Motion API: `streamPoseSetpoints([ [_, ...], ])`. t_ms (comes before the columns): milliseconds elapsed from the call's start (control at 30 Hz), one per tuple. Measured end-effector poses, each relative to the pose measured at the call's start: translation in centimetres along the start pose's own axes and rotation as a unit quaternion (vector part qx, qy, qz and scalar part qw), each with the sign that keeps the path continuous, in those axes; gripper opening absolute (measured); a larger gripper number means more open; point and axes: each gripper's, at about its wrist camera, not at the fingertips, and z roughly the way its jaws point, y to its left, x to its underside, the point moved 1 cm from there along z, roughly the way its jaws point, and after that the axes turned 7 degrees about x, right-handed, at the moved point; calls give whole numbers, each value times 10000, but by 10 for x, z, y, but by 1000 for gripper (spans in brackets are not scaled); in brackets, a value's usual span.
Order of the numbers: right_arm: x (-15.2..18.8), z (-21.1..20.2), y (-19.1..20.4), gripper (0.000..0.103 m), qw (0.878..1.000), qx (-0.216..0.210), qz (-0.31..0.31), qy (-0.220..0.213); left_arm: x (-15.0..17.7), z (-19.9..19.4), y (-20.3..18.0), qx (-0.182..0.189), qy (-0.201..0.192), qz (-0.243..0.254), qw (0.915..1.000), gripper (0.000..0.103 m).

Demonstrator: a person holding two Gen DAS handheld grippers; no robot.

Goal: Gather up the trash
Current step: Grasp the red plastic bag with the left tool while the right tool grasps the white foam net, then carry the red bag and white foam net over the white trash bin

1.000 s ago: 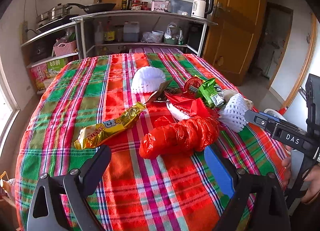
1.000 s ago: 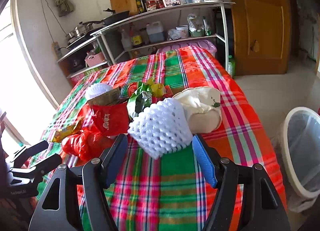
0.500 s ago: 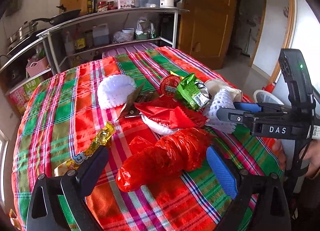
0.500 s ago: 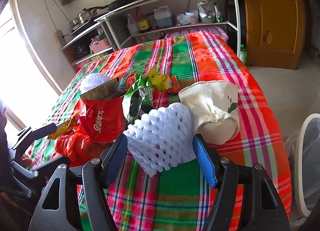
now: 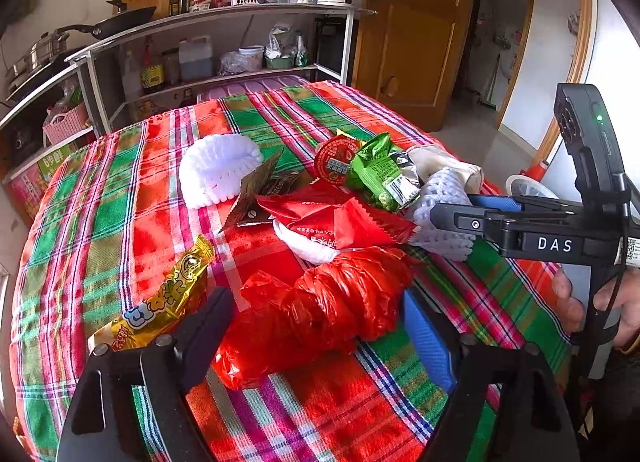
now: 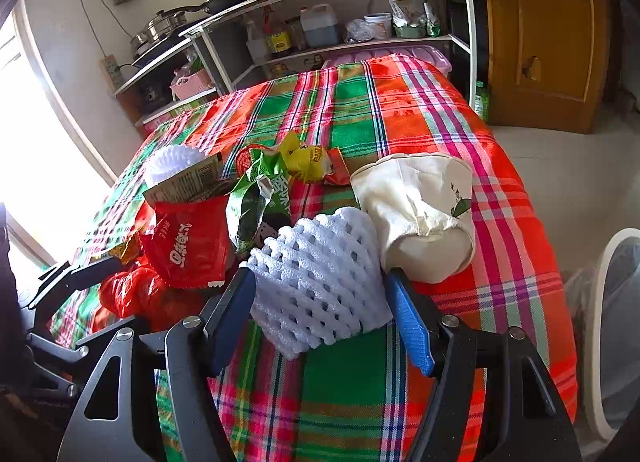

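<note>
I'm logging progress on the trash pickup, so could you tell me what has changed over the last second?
Both grippers moved in on the pile. The left gripper now straddles the red bag, its jaws closing but not yet pressing. The right gripper now straddles the foam net, apparently without squeezing it. Nothing has been lifted; the wrappers and paper cup lie as before.

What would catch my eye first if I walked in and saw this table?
Probably the loud red-and-green plaid tablecloth, strewn mid-table with snack wrappers. In front, a crumpled red plastic bag lies between the closing jaws of the left gripper, not yet pinched. To its right, a white foam fruit net sits between the jaws of the right gripper, beside a crushed paper cup.
</note>
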Motion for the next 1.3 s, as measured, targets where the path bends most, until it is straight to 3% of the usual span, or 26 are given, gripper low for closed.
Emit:
streamPoseSetpoints([
  [467, 4, -2, 4, 19, 9999, 83, -114, -53, 2, -2, -4, 79, -52, 80, 9999, 62],
  [767, 7, -6, 3, 14, 9999, 42, -61, -123, 4, -5, -4, 39, -123, -11, 9999, 57],
  [1300, 13, -38, 5, 13, 9991, -34, -19, -432, 2, -38, -10, -63, -402, -16, 9992, 56],
])
